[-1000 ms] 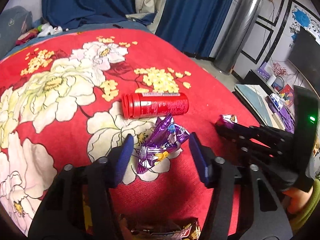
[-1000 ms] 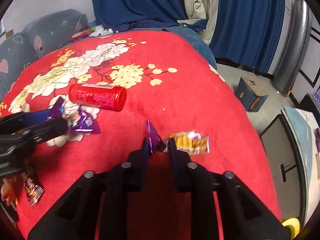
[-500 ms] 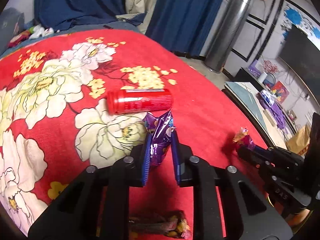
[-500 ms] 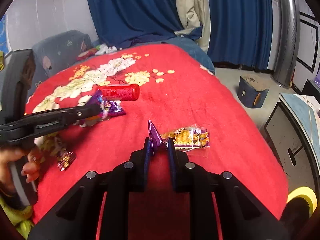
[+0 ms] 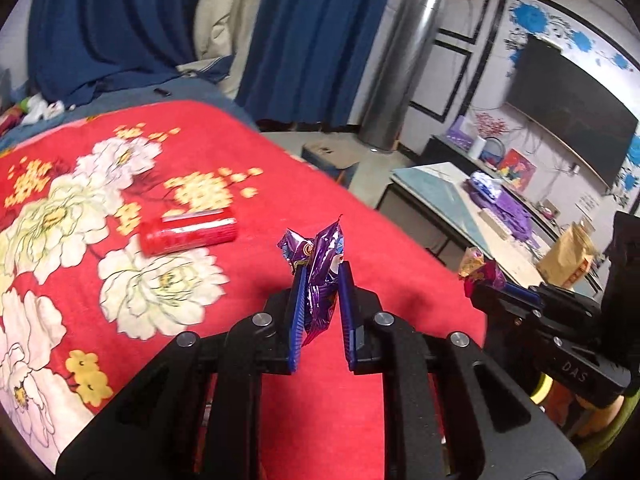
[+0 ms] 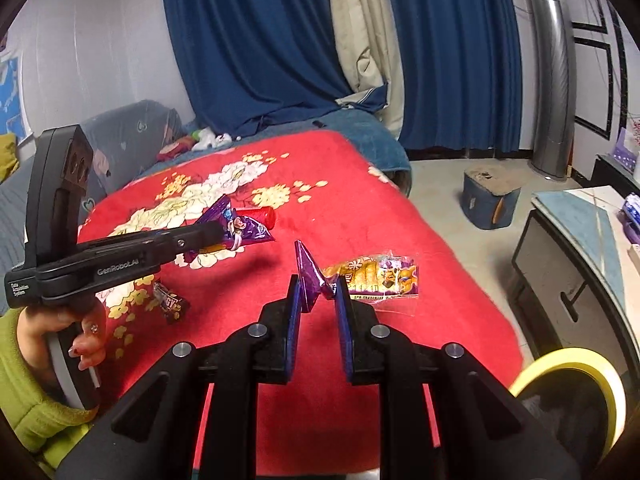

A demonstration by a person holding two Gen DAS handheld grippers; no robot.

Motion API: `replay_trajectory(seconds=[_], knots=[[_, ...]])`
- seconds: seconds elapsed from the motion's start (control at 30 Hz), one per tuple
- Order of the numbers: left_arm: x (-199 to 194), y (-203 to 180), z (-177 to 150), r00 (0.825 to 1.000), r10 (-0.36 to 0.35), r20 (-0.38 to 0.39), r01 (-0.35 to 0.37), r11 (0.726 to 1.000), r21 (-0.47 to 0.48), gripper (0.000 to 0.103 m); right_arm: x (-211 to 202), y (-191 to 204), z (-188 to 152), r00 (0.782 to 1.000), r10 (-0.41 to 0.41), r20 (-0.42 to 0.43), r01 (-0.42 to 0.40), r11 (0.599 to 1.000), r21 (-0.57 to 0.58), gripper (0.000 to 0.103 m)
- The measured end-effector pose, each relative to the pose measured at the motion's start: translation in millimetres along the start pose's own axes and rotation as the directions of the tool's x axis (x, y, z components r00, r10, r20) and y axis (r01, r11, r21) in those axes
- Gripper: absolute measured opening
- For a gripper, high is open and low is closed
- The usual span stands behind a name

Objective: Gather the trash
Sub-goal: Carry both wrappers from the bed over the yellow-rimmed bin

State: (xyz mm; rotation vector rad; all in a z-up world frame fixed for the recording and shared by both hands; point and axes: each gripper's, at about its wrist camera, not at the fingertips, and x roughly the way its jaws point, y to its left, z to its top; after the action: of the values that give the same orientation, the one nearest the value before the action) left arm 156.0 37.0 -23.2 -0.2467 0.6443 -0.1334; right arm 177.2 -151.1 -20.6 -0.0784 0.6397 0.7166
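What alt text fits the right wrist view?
The right tongs pinch a purple wrapper above a red flowered blanket. Left of them, the left tongs hold a purple packet; an orange packet lies ahead.

R tongs (image 6: 318, 292) — pinch purple wrapper (image 6: 307, 276) | L tongs (image 6: 218, 230) — purple packet (image 6: 244, 229)

"GenRobot.AI" on side of left gripper (image 6: 218, 236). "DAS" on body of right gripper (image 5: 486, 294). Print on snack wrappers and red can (image 5: 188, 231) illegible.
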Motion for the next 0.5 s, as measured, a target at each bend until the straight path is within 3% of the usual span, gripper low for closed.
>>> replay_trajectory(seconds=[0.5], knots=[[-8.6, -58.6, -4.5, 0.991, -0.13, 0.014, 0.128, 0.987, 0.101, 0.01, -57.7, -54.6, -22.5, 0.994, -0.107, 0.023, 0.104, 0.989, 0.107, 0.016]])
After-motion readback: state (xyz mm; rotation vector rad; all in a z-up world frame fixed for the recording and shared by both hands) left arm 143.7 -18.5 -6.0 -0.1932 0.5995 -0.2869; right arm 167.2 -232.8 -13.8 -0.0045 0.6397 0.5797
